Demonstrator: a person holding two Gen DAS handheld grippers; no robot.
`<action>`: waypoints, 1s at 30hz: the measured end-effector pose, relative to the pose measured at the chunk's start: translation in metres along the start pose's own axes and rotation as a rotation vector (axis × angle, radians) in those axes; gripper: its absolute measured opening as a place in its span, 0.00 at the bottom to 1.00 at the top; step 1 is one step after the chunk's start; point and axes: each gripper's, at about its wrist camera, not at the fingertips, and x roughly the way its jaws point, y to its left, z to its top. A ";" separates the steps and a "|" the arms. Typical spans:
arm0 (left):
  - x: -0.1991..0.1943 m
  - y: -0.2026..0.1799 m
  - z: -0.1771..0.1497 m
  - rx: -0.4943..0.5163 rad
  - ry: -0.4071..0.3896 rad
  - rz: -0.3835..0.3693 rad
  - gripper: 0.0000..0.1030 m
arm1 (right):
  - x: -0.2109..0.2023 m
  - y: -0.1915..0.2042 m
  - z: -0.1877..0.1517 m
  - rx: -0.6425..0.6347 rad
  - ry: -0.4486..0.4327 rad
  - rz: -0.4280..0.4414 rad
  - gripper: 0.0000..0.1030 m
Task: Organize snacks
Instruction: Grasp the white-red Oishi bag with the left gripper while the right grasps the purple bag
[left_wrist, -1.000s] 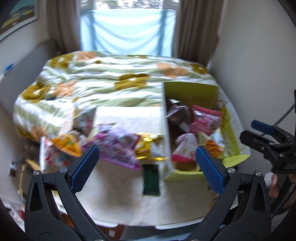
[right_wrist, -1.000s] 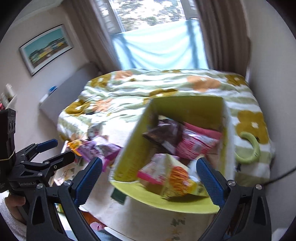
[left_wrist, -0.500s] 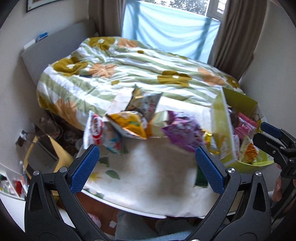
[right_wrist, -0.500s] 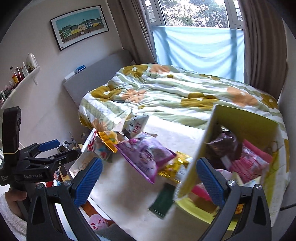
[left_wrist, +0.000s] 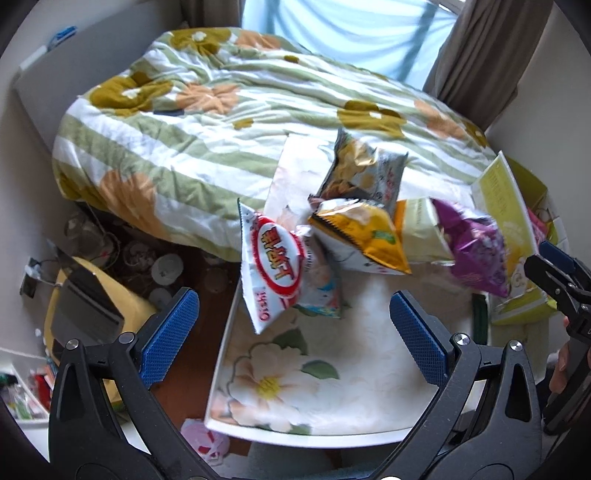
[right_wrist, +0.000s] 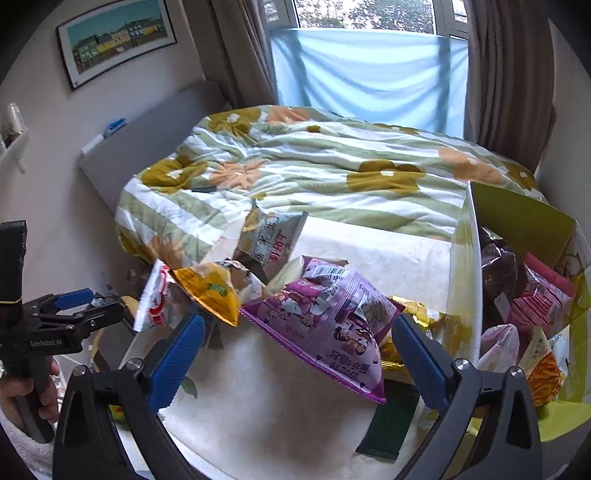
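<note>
A: Left wrist view looks steeply down, close over the table's (left_wrist: 258, 384) left end, snacks toward 1 o'clock.

B: Right wrist view sits lower, facing bed (right_wrist: 314, 162) and window; both share the purple bag (right_wrist: 332, 317).

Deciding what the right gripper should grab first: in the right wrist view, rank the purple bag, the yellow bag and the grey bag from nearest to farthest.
From the right gripper, in the right wrist view:
1. Purple bag: directly ahead, between the open fingers.
2. Yellow bag: further out, ahead to the left, above the left finger.
3. Grey bag: farthest, standing up at the table's far edge by the bed.
</note>
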 end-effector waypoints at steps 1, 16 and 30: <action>0.011 0.004 0.002 0.012 0.016 -0.008 1.00 | 0.006 0.002 -0.001 0.006 0.006 -0.016 0.98; 0.094 -0.008 0.021 0.173 0.041 -0.017 0.99 | 0.053 0.012 -0.009 0.024 0.073 -0.192 0.98; 0.096 -0.027 0.018 0.180 0.059 0.051 0.73 | 0.065 0.025 -0.022 -0.276 0.077 -0.249 0.98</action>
